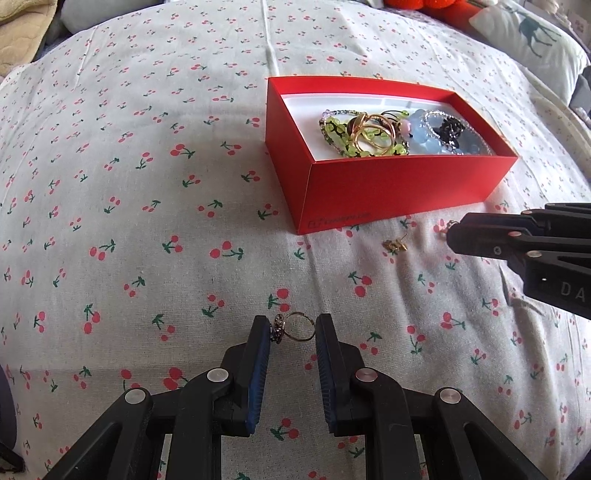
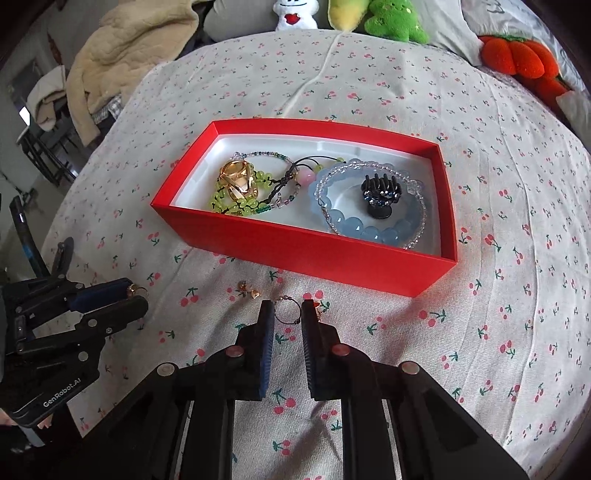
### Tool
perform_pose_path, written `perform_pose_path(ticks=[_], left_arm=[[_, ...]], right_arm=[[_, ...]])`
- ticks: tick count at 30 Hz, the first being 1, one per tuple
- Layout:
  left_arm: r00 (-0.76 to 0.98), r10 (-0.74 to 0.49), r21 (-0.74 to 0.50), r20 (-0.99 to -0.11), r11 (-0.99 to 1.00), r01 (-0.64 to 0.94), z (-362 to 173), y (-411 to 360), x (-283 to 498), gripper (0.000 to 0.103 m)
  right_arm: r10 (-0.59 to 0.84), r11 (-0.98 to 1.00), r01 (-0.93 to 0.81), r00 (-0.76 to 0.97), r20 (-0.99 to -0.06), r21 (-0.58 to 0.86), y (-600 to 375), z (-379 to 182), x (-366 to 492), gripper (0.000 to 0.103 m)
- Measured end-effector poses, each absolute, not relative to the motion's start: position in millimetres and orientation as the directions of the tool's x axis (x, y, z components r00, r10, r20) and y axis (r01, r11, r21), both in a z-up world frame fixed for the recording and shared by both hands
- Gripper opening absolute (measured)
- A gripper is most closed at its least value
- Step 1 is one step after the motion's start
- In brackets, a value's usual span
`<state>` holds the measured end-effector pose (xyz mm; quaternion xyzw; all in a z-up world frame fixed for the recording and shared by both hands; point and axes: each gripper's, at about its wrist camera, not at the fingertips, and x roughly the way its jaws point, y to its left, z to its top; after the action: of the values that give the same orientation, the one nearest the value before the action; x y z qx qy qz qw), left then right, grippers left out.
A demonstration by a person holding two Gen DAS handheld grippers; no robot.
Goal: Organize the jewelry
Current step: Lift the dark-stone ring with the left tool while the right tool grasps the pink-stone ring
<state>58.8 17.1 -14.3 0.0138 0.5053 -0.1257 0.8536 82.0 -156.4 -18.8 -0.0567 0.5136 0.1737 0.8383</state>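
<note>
A red box with a white lining sits on the cherry-print bedspread; it also shows in the right wrist view. It holds green, clear and blue bead bracelets, gold rings and a black hair claw. My left gripper is shut on a gold ring with a dark jewelled top, held between its pads. My right gripper is shut on a thin hoop earring. Small gold earrings lie on the spread left of it, also visible in the left wrist view.
Plush toys, an orange strawberry cushion and pillows line the far edge of the bed. A beige blanket hangs at the far left. The left gripper shows in the right wrist view.
</note>
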Motion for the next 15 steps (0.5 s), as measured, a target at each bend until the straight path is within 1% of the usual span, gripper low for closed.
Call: perform_pose_path(ticks=[8,15], left_arm=[[0.476,-0.218,-0.122,-0.852,0.967,0.224,-4,14,62,0.020],[0.507,-0.237,-0.147,-0.828,0.966,0.213,11,13,66,0.020]], right_arm=[[0.242,0.945,-0.308,0.428,-0.871,0.112,-172,0,72,0.016],[0.274,0.945,-0.290,0.461,-0.844,0.148,-181,21,69,0.016]])
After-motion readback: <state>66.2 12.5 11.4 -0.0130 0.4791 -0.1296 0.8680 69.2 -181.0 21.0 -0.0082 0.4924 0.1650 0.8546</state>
